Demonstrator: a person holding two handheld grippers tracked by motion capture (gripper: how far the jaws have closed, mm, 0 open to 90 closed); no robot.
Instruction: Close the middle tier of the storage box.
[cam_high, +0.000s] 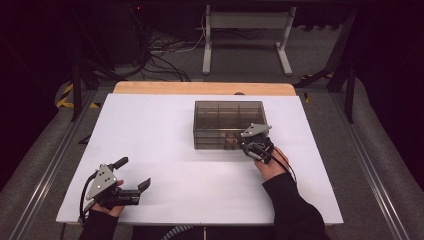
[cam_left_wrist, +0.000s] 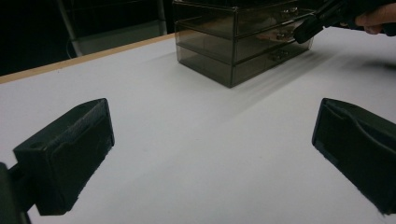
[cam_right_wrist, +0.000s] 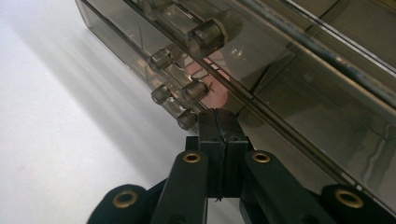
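Left hand-held gripper (cam_high: 134, 174): black body, topped by a grey three-cornered plate dotted with small holes.
Left fingers (cam_left_wrist: 70, 156): two blocky black pads with a matt, rough finish are seen.
Right hand-held gripper (cam_right_wrist: 218, 122): black linkage arms pinned by four brass-coloured rivets; a grey plate is carried on top.
Cables: thin black leads are looped from each body.
Sleeves: dark long sleeves are worn.

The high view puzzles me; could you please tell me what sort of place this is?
Probably a lab or recording workspace: a white table on a metal frame with rails, loose cables on a grey carpeted floor, and dark surroundings beyond a white stand.
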